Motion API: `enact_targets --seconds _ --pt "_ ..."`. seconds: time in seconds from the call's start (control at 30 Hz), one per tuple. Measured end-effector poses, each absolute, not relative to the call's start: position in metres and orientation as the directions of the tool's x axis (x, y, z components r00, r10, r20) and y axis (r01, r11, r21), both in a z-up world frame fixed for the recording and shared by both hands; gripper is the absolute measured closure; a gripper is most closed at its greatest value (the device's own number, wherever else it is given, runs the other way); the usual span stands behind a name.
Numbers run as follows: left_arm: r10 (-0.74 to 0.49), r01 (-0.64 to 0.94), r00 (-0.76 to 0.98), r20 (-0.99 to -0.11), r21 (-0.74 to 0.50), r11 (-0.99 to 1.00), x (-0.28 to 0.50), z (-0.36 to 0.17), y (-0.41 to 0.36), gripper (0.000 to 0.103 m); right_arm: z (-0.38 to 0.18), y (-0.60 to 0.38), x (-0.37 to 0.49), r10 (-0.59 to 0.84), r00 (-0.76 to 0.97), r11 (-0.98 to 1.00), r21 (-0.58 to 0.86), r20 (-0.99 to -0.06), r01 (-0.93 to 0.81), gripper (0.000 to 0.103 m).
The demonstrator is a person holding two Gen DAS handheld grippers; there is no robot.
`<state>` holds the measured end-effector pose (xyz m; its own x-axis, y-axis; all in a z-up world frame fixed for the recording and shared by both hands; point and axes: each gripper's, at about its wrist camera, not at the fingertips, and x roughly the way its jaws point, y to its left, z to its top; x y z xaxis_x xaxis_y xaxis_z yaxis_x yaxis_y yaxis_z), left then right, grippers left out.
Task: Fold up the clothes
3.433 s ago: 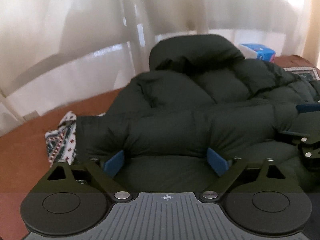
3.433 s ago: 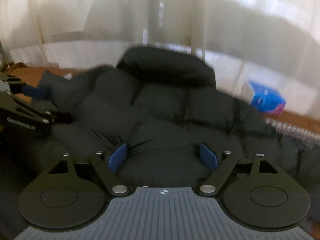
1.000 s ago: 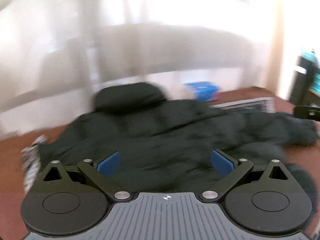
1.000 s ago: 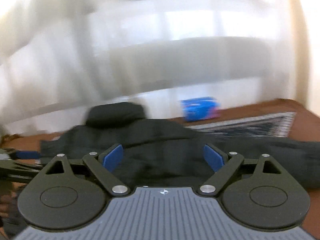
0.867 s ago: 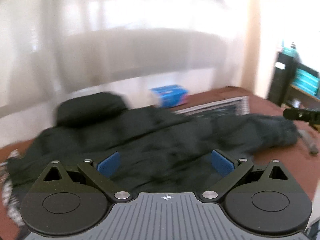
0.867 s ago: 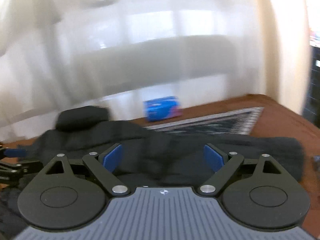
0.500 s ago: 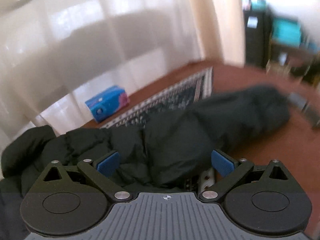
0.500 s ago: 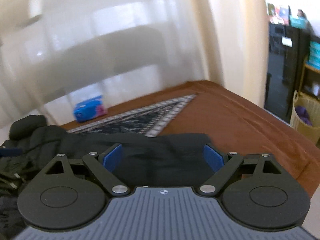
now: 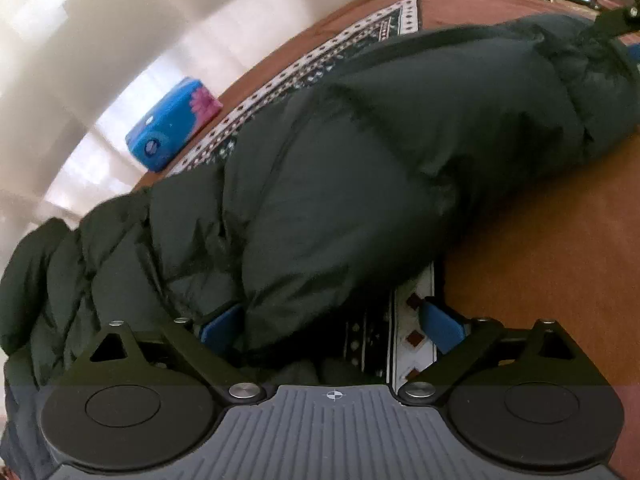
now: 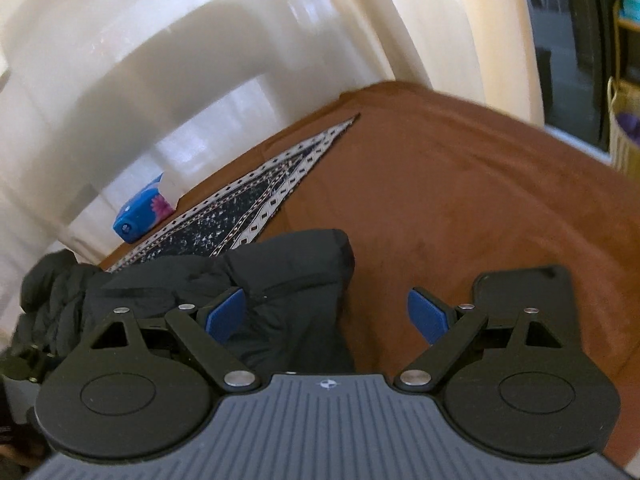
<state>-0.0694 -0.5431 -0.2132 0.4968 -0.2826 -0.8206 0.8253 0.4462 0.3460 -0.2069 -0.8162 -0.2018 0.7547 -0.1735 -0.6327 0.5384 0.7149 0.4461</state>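
A dark puffer jacket (image 9: 360, 160) lies on a brown surface (image 9: 560, 260), its sleeve stretched out to the right. My left gripper (image 9: 332, 328) hangs low over the sleeve's near edge, jaws closing. The padded edge and a strip of patterned cloth (image 9: 412, 312) lie between the blue pads, which are not pressing on them. In the right wrist view the sleeve's cuff end (image 10: 288, 272) lies under my right gripper (image 10: 327, 314). That gripper is open, with the cuff beside its left pad and bare surface beside its right. The right gripper's arm (image 9: 616, 20) shows past the cuff.
A blue tissue pack (image 10: 142, 210) stands at the back by the pale curtain (image 10: 200, 60). A patterned cloth (image 10: 248, 208) lies beyond the sleeve. A black phone (image 10: 524, 292) rests just right of my right gripper. The brown surface (image 10: 460, 184) drops off at the right.
Both grippers have swung right from the jacket's body to its sleeve and dropped lower, with both views rolled. The left pads stand slightly closer together.
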Motion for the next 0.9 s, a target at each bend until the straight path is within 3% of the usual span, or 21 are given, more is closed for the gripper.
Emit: enact_targets --seconds 0.03,0.07,0.13,0.17,0.2,0.27,0.3,0.43,0.5,0.7,0.9 --pt "-0.285 0.828 0.493 -0.822 0.343 0.443 -0.069 -0.213 -0.545 0.015 -0.206 -0.818 -0.206 -0.158 0.758 0.709 0.462 -0.633 0.533 0.015" --pt "-0.288 0.83 0.488 -0.824 0.336 0.446 -0.068 -0.212 -0.545 0.026 -0.21 -0.82 -0.205 -0.142 0.76 0.705 0.474 -0.635 0.528 0.015" --pt "-0.277 0.816 0.505 -0.818 0.347 0.462 -0.066 -0.211 -0.547 0.053 -0.217 -0.822 -0.201 -0.106 0.76 0.698 0.496 -0.642 0.517 0.024" --pt "-0.266 0.804 0.521 -0.811 0.361 0.473 -0.064 -0.211 -0.547 0.071 -0.22 -0.823 -0.199 -0.085 0.759 0.695 0.508 -0.646 0.51 0.027" --pt "-0.259 0.794 0.526 -0.81 0.359 0.49 -0.061 -0.211 -0.546 0.081 -0.223 -0.823 -0.197 -0.062 0.758 0.69 0.52 -0.65 0.502 0.035" --pt "-0.28 0.789 0.508 -0.814 0.31 0.531 -0.052 -0.207 -0.541 0.091 -0.227 -0.823 -0.193 -0.013 0.758 0.681 0.549 -0.653 0.484 0.05" --pt "-0.291 0.786 0.502 -0.814 0.289 0.546 -0.049 -0.203 -0.538 0.095 -0.228 -0.823 -0.192 0.008 0.759 0.678 0.561 -0.652 0.474 0.064" --pt "-0.338 0.772 0.476 -0.812 0.202 0.603 -0.044 -0.185 -0.53 0.1 -0.214 -0.818 -0.186 0.029 0.76 0.7 0.556 -0.649 0.448 0.088" --pt "-0.357 0.752 0.457 -0.814 0.14 0.644 -0.037 -0.18 -0.523 0.102 -0.196 -0.817 -0.184 0.022 0.78 0.707 0.562 -0.625 0.43 0.094" --pt "-0.456 0.661 0.409 -0.791 -0.088 0.746 -0.017 -0.166 -0.494 0.102 -0.089 -0.795 -0.164 0.05 0.893 0.805 0.548 -0.447 0.229 0.097" --pt "-0.585 0.555 0.412 -0.699 -0.316 0.769 -0.007 -0.155 -0.445 0.102 0.018 -0.714 -0.101 0.193 0.927 0.918 0.393 -0.322 -0.055 0.097"
